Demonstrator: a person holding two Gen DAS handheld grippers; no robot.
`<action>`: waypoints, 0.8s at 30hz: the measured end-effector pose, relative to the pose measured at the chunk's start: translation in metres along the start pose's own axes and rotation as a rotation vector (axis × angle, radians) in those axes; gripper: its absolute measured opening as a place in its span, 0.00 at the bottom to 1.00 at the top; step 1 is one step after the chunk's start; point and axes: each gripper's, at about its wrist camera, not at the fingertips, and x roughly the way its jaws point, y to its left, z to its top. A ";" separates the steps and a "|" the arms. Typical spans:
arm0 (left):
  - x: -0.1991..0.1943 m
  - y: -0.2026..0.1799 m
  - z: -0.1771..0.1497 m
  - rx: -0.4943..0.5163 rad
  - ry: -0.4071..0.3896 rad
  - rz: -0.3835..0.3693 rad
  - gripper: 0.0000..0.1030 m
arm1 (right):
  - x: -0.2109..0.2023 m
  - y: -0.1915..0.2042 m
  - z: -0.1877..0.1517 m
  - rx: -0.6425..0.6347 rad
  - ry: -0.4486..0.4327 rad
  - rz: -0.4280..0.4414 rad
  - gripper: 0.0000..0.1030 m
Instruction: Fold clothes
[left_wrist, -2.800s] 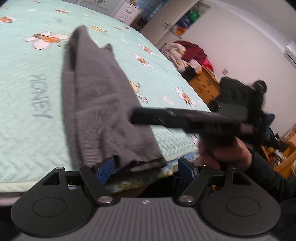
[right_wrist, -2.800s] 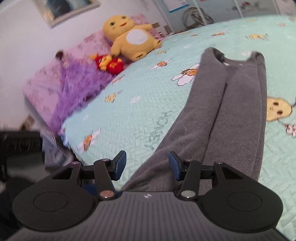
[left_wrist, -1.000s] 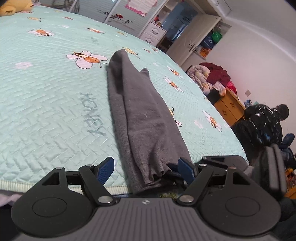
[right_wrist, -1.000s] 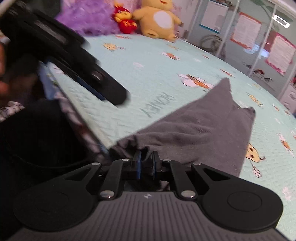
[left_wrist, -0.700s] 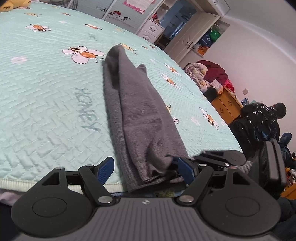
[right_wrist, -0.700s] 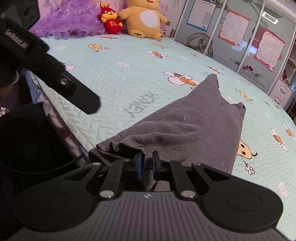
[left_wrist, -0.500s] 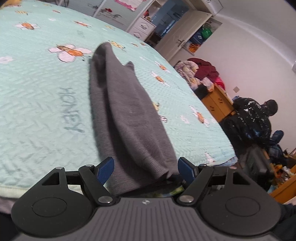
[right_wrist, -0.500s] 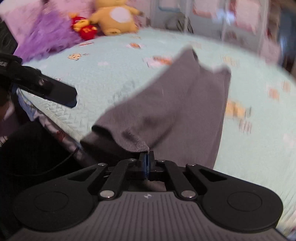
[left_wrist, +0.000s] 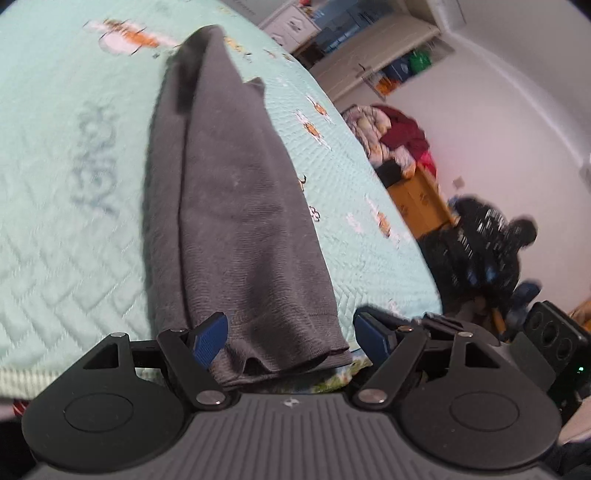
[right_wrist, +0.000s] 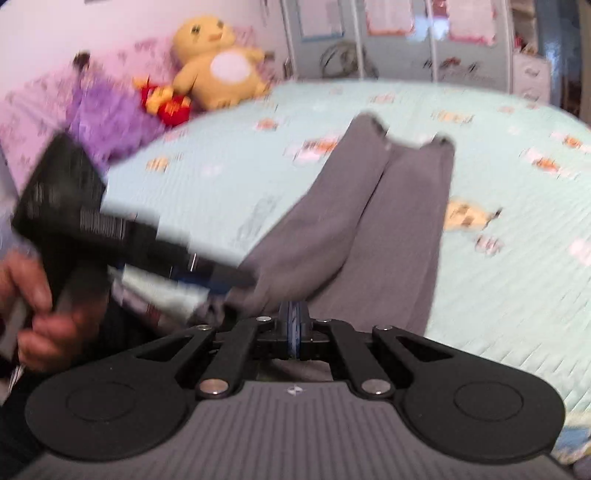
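Note:
A dark grey garment (left_wrist: 229, 192), folded lengthwise into a long strip, lies on the mint green bedspread (left_wrist: 55, 184). It also shows in the right wrist view (right_wrist: 373, 229). My left gripper (left_wrist: 290, 338) is open with the garment's near hem between its blue pads. My right gripper (right_wrist: 294, 328) is shut on the hem's right corner. The left gripper shows in the right wrist view (right_wrist: 207, 284), blurred, held by a hand at the hem's left side.
A yellow plush toy (right_wrist: 218, 66), a red toy (right_wrist: 166, 103) and a purple fluffy item (right_wrist: 107, 118) sit at the head of the bed. A wooden dresser (left_wrist: 417, 199) piled with clothes and a black bag (left_wrist: 484, 240) stand to the right.
My right gripper has closed on the garment's hem corner. My left gripper has moved in over the hem's other side, still open. Both views are blurred by motion.

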 end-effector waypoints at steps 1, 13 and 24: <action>-0.001 0.007 0.001 -0.040 -0.006 -0.020 0.77 | 0.002 -0.001 0.005 -0.004 -0.010 0.000 0.02; -0.005 0.013 -0.007 -0.017 0.007 -0.009 0.71 | 0.072 -0.029 0.023 -0.095 0.262 0.125 0.18; 0.012 -0.023 -0.017 0.289 0.065 0.162 0.73 | 0.063 -0.011 0.053 -0.119 0.095 0.189 0.18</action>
